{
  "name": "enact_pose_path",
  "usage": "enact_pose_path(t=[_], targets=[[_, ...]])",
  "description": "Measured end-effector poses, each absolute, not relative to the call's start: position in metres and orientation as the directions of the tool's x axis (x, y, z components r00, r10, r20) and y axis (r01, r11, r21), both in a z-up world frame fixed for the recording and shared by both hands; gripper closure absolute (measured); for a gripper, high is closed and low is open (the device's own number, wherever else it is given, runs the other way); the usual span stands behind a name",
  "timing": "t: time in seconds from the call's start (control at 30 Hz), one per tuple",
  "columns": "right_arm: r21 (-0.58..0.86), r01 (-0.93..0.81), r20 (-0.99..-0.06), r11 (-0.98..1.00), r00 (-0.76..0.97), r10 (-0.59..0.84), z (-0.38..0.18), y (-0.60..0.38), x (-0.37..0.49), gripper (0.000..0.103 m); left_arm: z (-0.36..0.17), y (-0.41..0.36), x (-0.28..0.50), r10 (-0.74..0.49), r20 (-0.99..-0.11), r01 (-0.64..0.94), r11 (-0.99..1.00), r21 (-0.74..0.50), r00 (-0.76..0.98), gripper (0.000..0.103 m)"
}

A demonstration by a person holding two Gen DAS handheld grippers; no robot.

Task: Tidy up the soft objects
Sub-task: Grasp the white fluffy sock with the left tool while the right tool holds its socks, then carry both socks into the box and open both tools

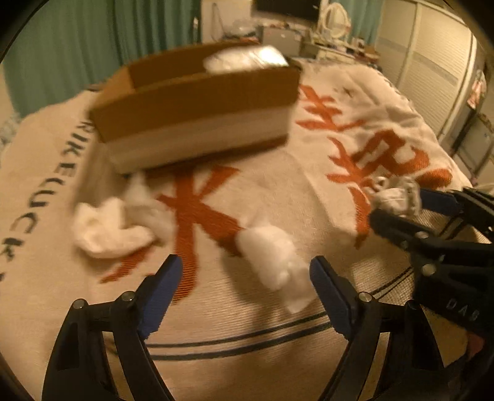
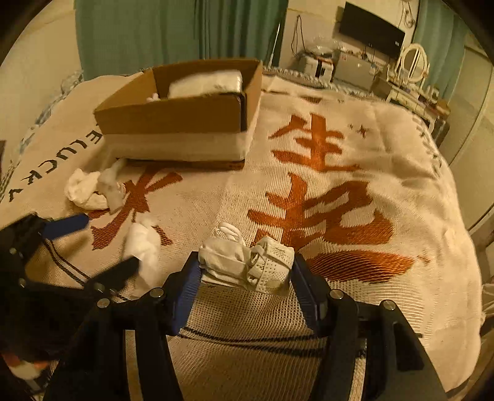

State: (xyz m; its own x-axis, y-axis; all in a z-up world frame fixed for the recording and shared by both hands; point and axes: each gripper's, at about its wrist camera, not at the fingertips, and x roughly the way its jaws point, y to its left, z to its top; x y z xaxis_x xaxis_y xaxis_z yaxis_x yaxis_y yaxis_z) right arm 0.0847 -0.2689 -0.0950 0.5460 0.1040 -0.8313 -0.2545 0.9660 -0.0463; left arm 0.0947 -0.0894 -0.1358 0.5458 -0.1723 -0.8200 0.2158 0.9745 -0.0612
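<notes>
A cardboard box sits on the bed with a white soft pack inside; it also shows in the right wrist view. My left gripper is open just above a white cotton wad. My right gripper is shut on a crumpled white face mask, held just above the blanket; the gripper also shows in the left wrist view. Two more white wads lie in front of the box, also seen in the right wrist view.
The bed is covered by a cream blanket with large orange characters and black lettering. Green curtains hang behind the bed. A TV, a dresser and a wardrobe stand to the right.
</notes>
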Motion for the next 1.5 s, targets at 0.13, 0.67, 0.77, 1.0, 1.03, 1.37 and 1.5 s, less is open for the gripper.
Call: enact_pose_path(t=[0.13, 0.67, 0.77, 1.0, 1.03, 1.37, 1.5], targets=[[-0.021, -0.258, -0.838, 0.966, 0.531, 0.124, -0.105, -0.272, 0.090, 0.045, -0.144, -0.101, 0.104, -0.167, -0.827, 0.235, 0.971, -0.044, 0.537, 0.020], [-0.032, -0.247, -0.815, 0.969, 0.568, 0.118, -0.098, -0.269, 0.079, 0.045, -0.134, -0.084, 0.092, -0.206, -0.810, 0.241, 0.967, -0.083, 0.548, 0.066], [-0.026, -0.244, -0.798, 0.969, 0.589, 0.127, -0.087, -0.268, 0.070, 0.045, -0.116, -0.076, 0.079, -0.206, -0.787, 0.237, 0.968, -0.078, 0.582, 0.066], [-0.035, -0.272, -0.741, 0.962, 0.652, 0.157, -0.046, -0.257, 0.045, 0.045, -0.065, -0.063, 0.053, -0.183, -0.698, 0.229, 0.973, -0.029, 0.692, 0.066], [-0.042, -0.275, -0.729, 0.960, 0.666, 0.159, -0.037, -0.255, 0.041, 0.045, -0.055, -0.061, 0.049, -0.181, -0.680, 0.229, 0.973, -0.019, 0.711, 0.066], [-0.082, -0.326, -0.591, 0.942, 0.777, 0.217, 0.050, -0.235, 0.024, 0.045, 0.016, -0.047, 0.039, -0.160, -0.539, 0.209, 0.978, 0.029, 0.827, 0.066], [-0.075, -0.346, -0.545, 0.935, 0.799, 0.252, 0.077, -0.229, 0.035, 0.045, 0.032, -0.041, 0.048, -0.161, -0.508, 0.204, 0.979, 0.029, 0.846, 0.066]])
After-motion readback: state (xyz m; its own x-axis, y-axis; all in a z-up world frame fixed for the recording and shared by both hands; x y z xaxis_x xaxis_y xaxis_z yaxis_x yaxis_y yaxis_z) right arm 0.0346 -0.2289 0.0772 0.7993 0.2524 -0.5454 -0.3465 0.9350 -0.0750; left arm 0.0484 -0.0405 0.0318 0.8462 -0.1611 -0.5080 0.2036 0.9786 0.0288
